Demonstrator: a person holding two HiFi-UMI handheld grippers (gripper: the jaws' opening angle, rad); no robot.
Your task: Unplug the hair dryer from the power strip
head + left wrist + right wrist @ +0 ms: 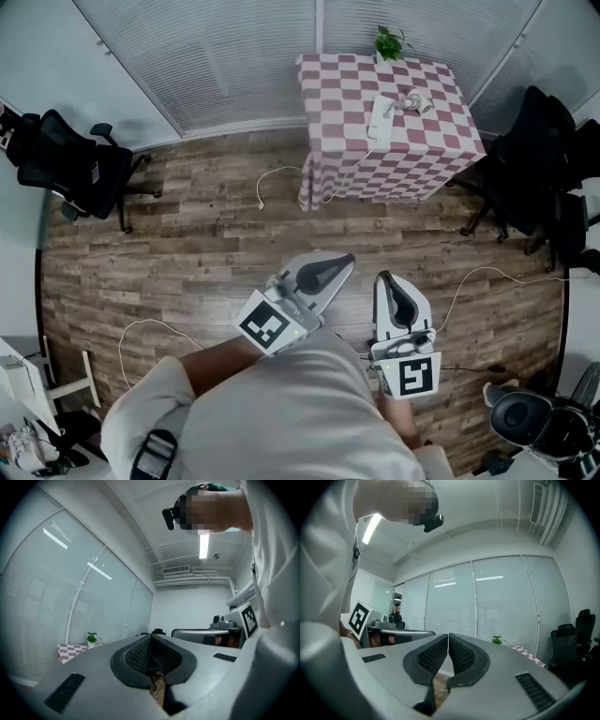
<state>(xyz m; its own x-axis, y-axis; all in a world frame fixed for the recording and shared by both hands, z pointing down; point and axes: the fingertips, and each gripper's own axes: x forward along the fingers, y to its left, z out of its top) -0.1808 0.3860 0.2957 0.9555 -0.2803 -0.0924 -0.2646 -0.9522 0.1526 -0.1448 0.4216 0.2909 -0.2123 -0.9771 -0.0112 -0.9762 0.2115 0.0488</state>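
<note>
**Grippers shut and empty, hair dryer well across the room**

Two grippers are in shot, both held close in front of the person [281,412], above the wooden floor [187,244]. The left gripper [343,262] has its jaws pressed together, with the ribbed pads meeting at the tip and nothing between them. The right gripper [384,279] matches it: jaws closed down to the thinnest slit, nothing held. Two marker cubes [267,324], one on each gripper, face up at the head camera.

Over to the task's things. One tabletop [328,84], draped in a pink-and-white checked cloth [375,178], stands well apart from both grippers, up against the blinds. On it lies one white power strip [380,117], and just beside it to the right, one hair dryer [414,101]. Whether the plug sits in the strip is too small to tell from here. One potted plant [389,42] stands at the tabletop's far edge.

Down on the floor, count three white cables [268,180]. One trails off the tabletop's left side, one loops near the person's left, and one curves away on the right.

One black office chair [75,169] sits by the left wall. A dark cluster of chairs [539,169] fills the right side. The count is unclear from above, though the right gripper view makes out two black chair backs.
</note>
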